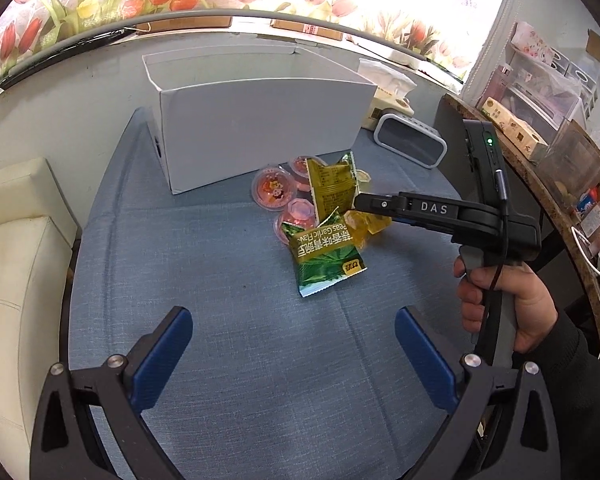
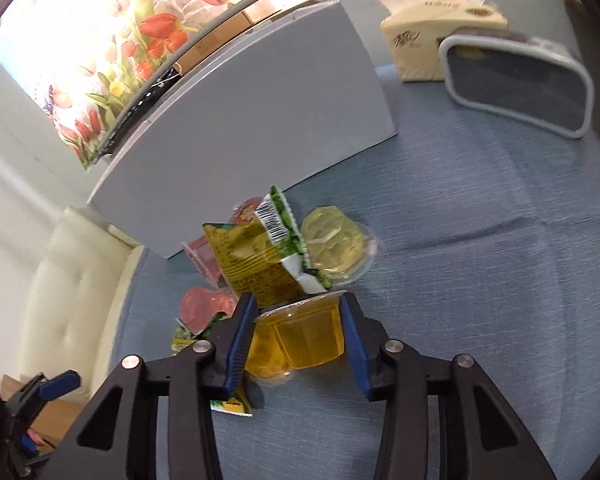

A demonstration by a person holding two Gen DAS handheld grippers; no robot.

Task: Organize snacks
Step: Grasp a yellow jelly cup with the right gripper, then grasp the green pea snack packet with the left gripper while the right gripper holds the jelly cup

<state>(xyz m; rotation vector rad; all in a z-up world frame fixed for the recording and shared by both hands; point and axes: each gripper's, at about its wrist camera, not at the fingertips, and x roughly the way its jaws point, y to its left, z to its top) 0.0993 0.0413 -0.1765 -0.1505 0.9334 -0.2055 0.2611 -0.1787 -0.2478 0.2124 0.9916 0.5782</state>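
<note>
A clear yellow jelly cup (image 2: 306, 334) sat clamped in the right hand-held gripper (image 2: 298, 334); the left hand-held gripper (image 1: 292, 354) gaped wide, holding nothing.

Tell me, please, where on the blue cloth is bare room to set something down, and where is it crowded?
Bare cloth lies between the open left hand-held gripper and the green pea packet, and left of the pile, in front of the white box. Crowded: around the pink jelly cups, where the right hand-held gripper grips a yellow jelly cup.

Bright backlit window glare, fisheye-bent edges, slight motion blur.
</note>
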